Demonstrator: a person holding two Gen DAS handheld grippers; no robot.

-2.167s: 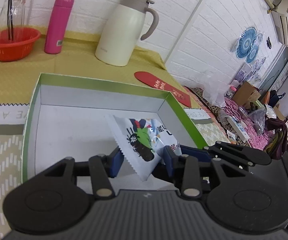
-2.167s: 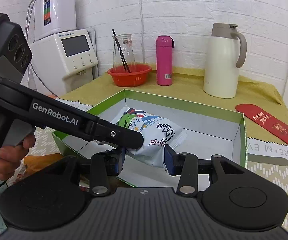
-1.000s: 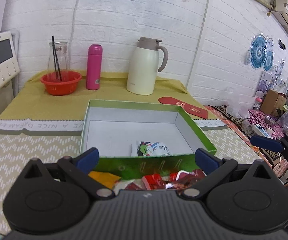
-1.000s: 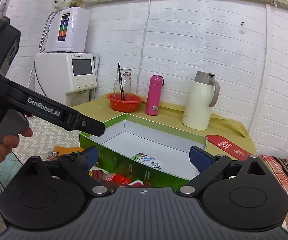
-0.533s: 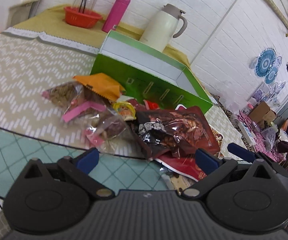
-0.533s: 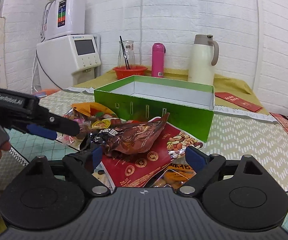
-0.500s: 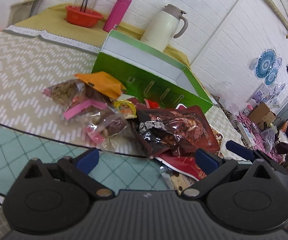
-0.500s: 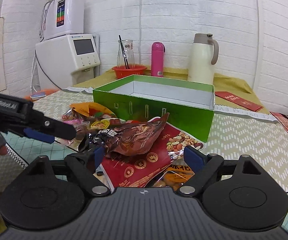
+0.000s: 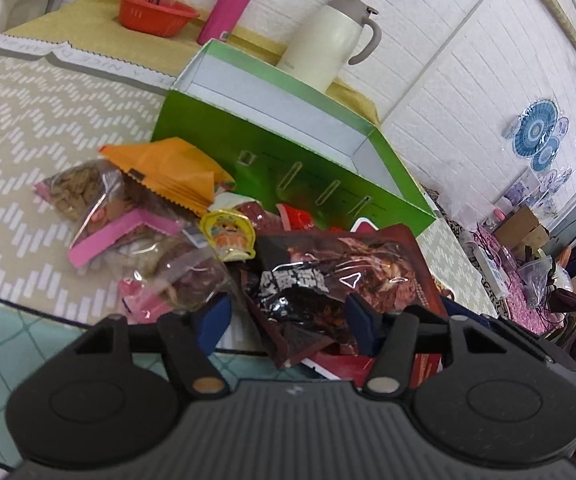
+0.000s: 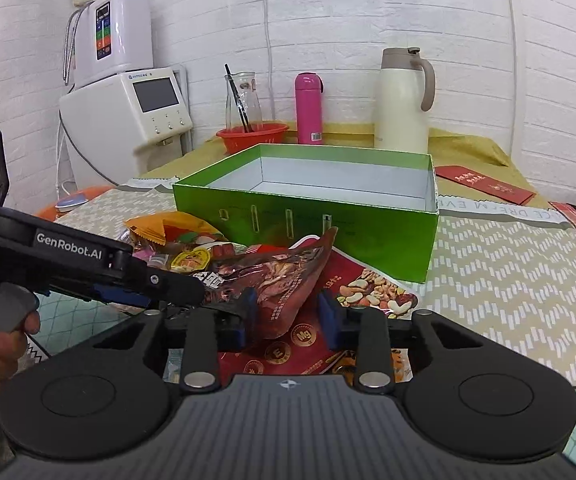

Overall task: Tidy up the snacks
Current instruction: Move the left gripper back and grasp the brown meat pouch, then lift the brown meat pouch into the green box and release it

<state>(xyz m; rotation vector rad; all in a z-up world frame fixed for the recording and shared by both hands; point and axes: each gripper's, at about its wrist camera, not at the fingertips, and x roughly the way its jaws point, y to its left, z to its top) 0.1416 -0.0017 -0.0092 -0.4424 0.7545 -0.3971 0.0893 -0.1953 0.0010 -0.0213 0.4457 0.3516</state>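
A dark brown snack bag (image 9: 328,276) lies on top of a snack pile in front of the green box (image 9: 288,176). My left gripper (image 9: 288,320) straddles the bag's near end with its jaws partly closed around it. My right gripper (image 10: 286,312) straddles the same bag (image 10: 284,276) from the other side, jaws narrowed, the right pad apart from it. The left gripper's finger (image 10: 160,280) also shows in the right wrist view, touching the bag. The box (image 10: 328,216) shows a white inside.
An orange packet (image 9: 168,168), pink-edged clear bags (image 9: 108,216), a yellow cup (image 9: 228,236) and a red nut pack (image 10: 368,292) make up the pile. An orange bowl (image 10: 252,138), pink bottle (image 10: 308,108) and cream jug (image 10: 402,100) stand behind the box.
Both grippers have moved in on the dark brown bag and their jaws have narrowed around it. Earlier they released a white packet into the box and pulled back.
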